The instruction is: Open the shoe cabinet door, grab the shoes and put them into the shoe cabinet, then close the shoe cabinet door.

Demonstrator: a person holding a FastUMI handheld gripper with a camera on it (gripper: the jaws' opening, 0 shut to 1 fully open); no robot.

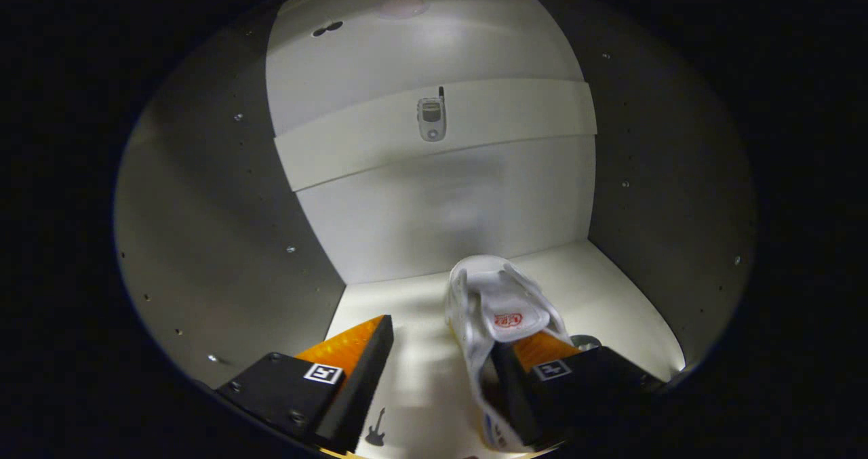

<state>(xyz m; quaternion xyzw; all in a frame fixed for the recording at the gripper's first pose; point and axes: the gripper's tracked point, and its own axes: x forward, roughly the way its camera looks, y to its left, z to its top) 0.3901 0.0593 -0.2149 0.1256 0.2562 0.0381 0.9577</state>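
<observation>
Gripper point(441, 350): inside the shoe cabinet, fingers spread wide apart, nothing pinched between both
Left finger point(352, 350): stands free over the cabinet floor, touching nothing that I can see
Right finger point(542, 350): sits in or against the opening of the shoe; cannot tell whether it still presses the collar
Shoe point(491, 310): white, resting on the floor at the right finger, toe pointing ahead toward the back wall, tongue with a small red mark facing up
Cabinet floor point(420, 310): pale and bare between the fingers; a small guitar sticker point(375, 428) lies on it near the base of the left finger
Round metal part point(585, 342): just right of the shoe, beside the right finger; identity unclear
Side walls point(224, 228): grey, close on both flanks, dotted with shelf-pin holes
Back wall point(441, 222): beyond the shoe, white, crossed higher up by a pale band point(434, 140)
Phone sticker point(432, 118): flip-phone picture on that band, well beyond the fingers
Stage, by judgement: shoe looks placed; withdrawal and door closing remain
Risk: pulling back with the right finger hooked in the collar could drag the shoe out or tip it; the tight walls could catch the spread fingers
</observation>
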